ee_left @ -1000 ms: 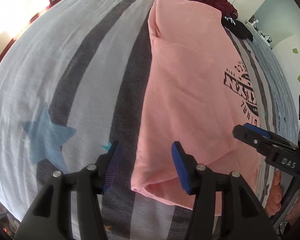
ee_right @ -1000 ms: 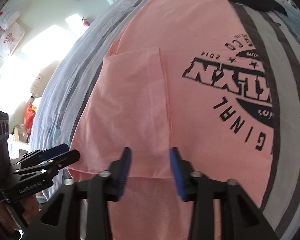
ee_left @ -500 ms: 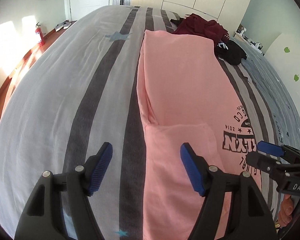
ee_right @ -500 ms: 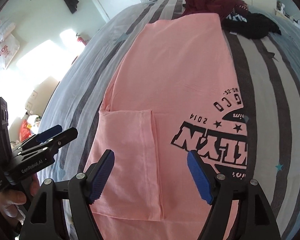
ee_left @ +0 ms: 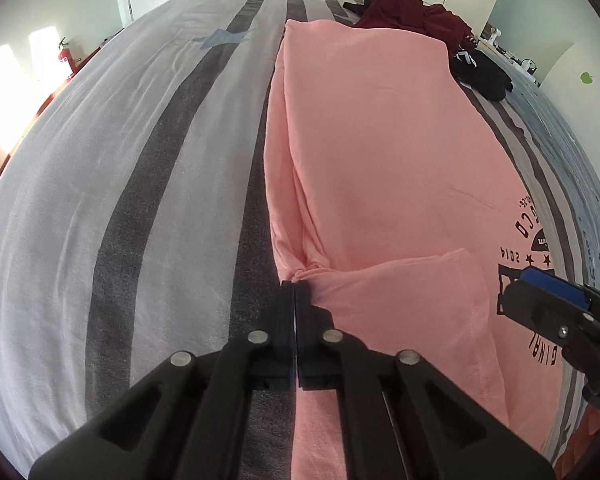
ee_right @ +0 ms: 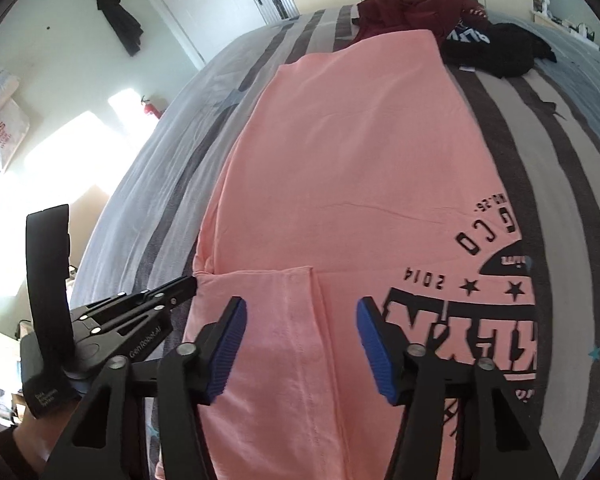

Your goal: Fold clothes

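Note:
A pink T-shirt [ee_left: 380,152] with a black print lies lengthwise on the striped bed, its left sleeve folded onto the body; it fills the right wrist view too [ee_right: 360,168]. My left gripper [ee_left: 295,285] is shut on the shirt's left edge where the sleeve meets the body, and the fabric bunches at its tips. It also shows in the right wrist view [ee_right: 192,282]. My right gripper [ee_right: 302,340] is open above the folded sleeve, holding nothing; it appears at the right edge of the left wrist view [ee_left: 540,292].
The bed cover [ee_left: 120,180] is grey with dark stripes and blue stars. A maroon garment [ee_right: 412,8] and a black garment [ee_right: 496,48] lie at the far end of the bed. A wall and door stand beyond on the left.
My left gripper moved in and shut on the shirt's left edge at the sleeve fold. My right gripper stayed open and moved a little forward over the sleeve.

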`<action>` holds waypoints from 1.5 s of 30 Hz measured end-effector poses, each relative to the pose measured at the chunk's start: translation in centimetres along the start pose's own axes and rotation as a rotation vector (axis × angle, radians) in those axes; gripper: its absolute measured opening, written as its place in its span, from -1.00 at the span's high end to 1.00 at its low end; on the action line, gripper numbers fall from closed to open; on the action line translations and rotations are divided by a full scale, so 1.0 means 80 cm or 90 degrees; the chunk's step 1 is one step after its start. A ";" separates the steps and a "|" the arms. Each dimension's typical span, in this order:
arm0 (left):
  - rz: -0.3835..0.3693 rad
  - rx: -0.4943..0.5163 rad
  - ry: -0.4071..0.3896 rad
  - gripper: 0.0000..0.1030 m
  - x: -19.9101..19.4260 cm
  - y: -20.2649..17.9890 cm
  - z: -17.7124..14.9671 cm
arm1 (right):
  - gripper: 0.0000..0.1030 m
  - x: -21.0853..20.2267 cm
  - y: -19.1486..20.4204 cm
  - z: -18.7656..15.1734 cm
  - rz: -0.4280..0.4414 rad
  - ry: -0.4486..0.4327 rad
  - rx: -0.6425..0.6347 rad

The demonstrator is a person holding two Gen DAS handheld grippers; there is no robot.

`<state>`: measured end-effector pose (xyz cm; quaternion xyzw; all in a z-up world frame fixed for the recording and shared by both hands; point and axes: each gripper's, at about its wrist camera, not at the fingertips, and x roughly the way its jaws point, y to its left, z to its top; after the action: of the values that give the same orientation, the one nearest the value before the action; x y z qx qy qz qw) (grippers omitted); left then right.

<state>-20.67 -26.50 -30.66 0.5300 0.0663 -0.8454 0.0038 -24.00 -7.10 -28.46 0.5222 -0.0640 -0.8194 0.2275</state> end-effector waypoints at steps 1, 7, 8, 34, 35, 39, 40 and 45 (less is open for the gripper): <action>0.007 -0.005 0.010 1.00 0.006 0.005 -0.003 | 0.43 0.006 0.006 0.000 0.002 0.001 -0.013; -0.023 -0.021 -0.011 1.00 0.000 0.020 -0.011 | 0.87 0.056 0.022 -0.003 -0.021 0.045 -0.051; -0.029 -0.020 -0.017 1.00 -0.005 0.017 -0.009 | 0.92 0.061 0.019 -0.004 -0.025 0.049 -0.049; -0.062 0.004 -0.027 1.00 -0.064 -0.006 -0.045 | 1.00 -0.003 -0.038 -0.039 -0.068 0.029 -0.027; -0.068 0.004 -0.032 1.00 -0.075 -0.006 -0.053 | 1.00 -0.014 -0.036 -0.043 -0.052 0.020 -0.023; -0.078 0.004 -0.015 1.00 -0.089 -0.016 -0.090 | 1.00 -0.042 -0.004 -0.072 -0.010 0.005 -0.073; -0.073 0.004 -0.001 1.00 -0.084 -0.017 -0.101 | 1.00 -0.043 0.001 -0.083 -0.006 0.010 -0.082; -0.059 -0.011 0.043 1.00 -0.069 -0.015 -0.160 | 1.00 -0.022 0.004 -0.145 -0.018 0.081 -0.082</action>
<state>-6.89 -24.17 -31.03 0.5549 0.0980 -0.8255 -0.0333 -13.01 -5.05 -32.09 0.5584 0.0106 -0.7902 0.2525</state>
